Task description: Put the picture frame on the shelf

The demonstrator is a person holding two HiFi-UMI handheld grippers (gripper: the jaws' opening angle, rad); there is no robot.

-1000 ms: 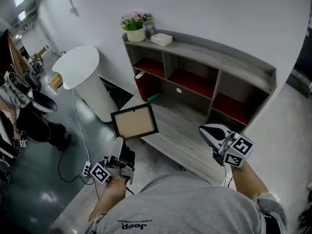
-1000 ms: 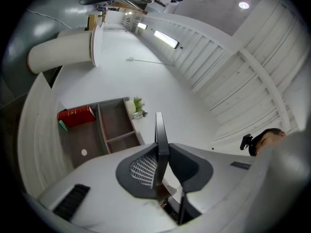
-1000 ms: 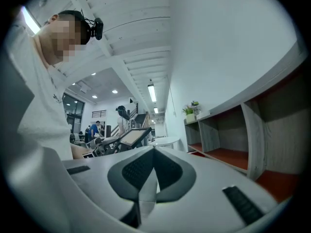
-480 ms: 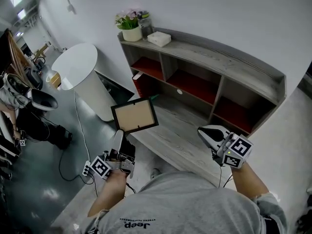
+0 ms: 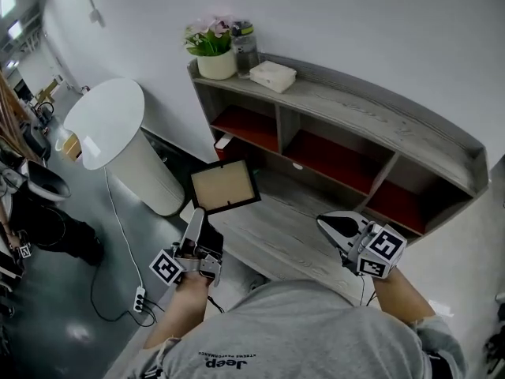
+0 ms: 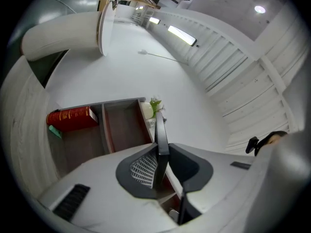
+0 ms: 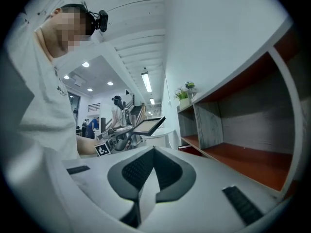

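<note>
Left gripper (image 5: pixel 196 218) is clamped on the picture frame (image 5: pixel 224 188); right gripper (image 5: pixel 328 225) has its jaws together. At 10 o'clock, the shelf's (image 5: pixel 371 118) end compartment holds a red book (image 6: pixel 70 119).

Gripping the picture frame (image 5: pixel 225 188) by its lower edge with the left gripper (image 5: pixel 196 218), raised and tilted before the shelf (image 5: pixel 379 113). Hovering the right gripper (image 5: pixel 327 224) above the shelf's low front board. Up top, at the left end: flower pot (image 5: pixel 215 63), jar (image 5: pixel 245 47), white box (image 5: pixel 273 76).

The head view looks steeply down on the shelf (image 5: pixel 355 113) from above. Each gripper view looks closely along its own jaws: the left one toward the shelf compartments, the right one sideways along its front.
</note>
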